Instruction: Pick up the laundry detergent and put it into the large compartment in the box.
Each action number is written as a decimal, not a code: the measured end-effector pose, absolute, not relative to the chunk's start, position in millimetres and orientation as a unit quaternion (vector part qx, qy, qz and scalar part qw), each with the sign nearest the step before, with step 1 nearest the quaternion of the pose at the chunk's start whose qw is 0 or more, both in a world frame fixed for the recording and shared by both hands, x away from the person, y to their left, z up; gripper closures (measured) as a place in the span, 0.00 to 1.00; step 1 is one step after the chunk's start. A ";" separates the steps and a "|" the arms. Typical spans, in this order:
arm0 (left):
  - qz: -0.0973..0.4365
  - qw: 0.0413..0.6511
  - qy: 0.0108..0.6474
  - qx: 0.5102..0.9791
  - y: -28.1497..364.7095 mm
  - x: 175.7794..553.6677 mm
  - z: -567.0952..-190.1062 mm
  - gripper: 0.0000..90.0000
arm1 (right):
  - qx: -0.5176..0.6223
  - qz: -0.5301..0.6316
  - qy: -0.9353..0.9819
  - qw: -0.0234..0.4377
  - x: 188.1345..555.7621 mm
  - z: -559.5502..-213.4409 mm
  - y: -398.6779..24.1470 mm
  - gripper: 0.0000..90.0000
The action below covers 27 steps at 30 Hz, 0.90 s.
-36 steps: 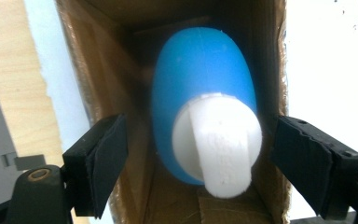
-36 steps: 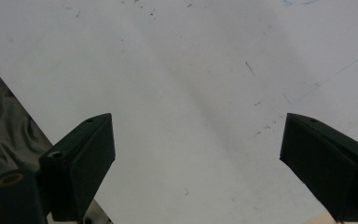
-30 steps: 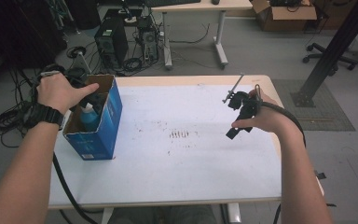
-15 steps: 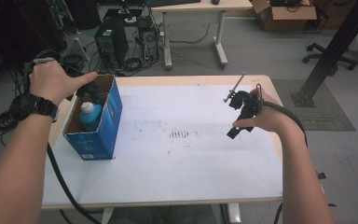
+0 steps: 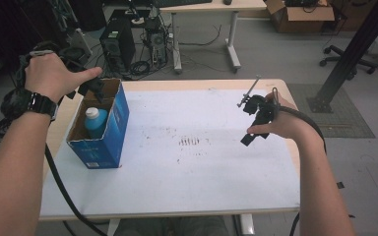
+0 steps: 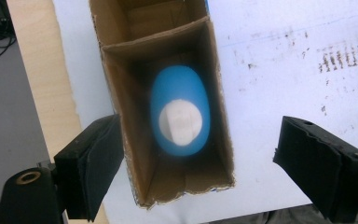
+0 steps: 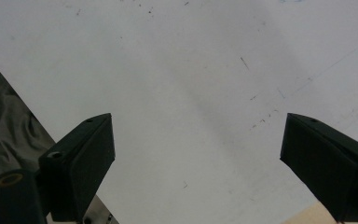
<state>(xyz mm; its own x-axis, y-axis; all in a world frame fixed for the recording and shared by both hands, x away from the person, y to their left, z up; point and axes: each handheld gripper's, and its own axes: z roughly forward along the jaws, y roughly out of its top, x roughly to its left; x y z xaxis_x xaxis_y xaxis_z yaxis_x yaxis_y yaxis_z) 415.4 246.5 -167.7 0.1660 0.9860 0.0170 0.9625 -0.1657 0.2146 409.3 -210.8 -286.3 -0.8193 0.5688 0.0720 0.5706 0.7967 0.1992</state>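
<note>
A blue cardboard box [image 5: 103,132] stands open-topped at the table's left side. Inside it a blue bottle with a white cap [image 5: 94,120] stands upright. Seen from above in the left gripper view, the bottle [image 6: 181,116] fills one compartment of the box [image 6: 121,98]. My left gripper [image 5: 86,83] hovers above the box's far end, open, its jaws [image 6: 196,163] wide apart and empty. My right gripper [image 5: 256,120] hangs over the table's right part, open with nothing between its jaws [image 7: 196,163].
The white table top [image 5: 192,172] carries dark smudges [image 5: 192,141] near the middle. A black cable [image 5: 61,191] trails off the front left edge. Behind the table are computer towers [image 5: 115,39], another desk, a cardboard carton [image 5: 305,10] and a black post [image 5: 357,44].
My left hand and gripper have lifted up and back from the box top, leaving the bottle inside. The right gripper has barely moved.
</note>
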 end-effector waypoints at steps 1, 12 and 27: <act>0.077 0.077 0.640 0.761 245.9 415.7 -166.9 0.17 | -0.301 -0.105 -0.948 0.004 409.2 -286.2 -210.9 0.11; 0.086 0.099 0.606 0.784 228.7 418.9 -163.2 0.17 | -0.300 -0.103 -0.948 0.005 410.1 -287.4 -211.1 0.11; 0.075 0.126 0.513 0.846 170.3 427.5 -177.7 0.16 | -0.301 -0.103 -0.948 0.006 411.0 -288.0 -212.0 0.11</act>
<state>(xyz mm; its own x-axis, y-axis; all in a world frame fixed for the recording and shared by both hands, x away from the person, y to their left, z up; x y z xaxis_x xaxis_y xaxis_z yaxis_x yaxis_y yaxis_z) 427.5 170.3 -177.7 0.4617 0.8870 -0.0016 0.8492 -0.4415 0.2899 411.0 -212.0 -288.0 -0.8182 0.5702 0.0735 0.5727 0.7971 0.1916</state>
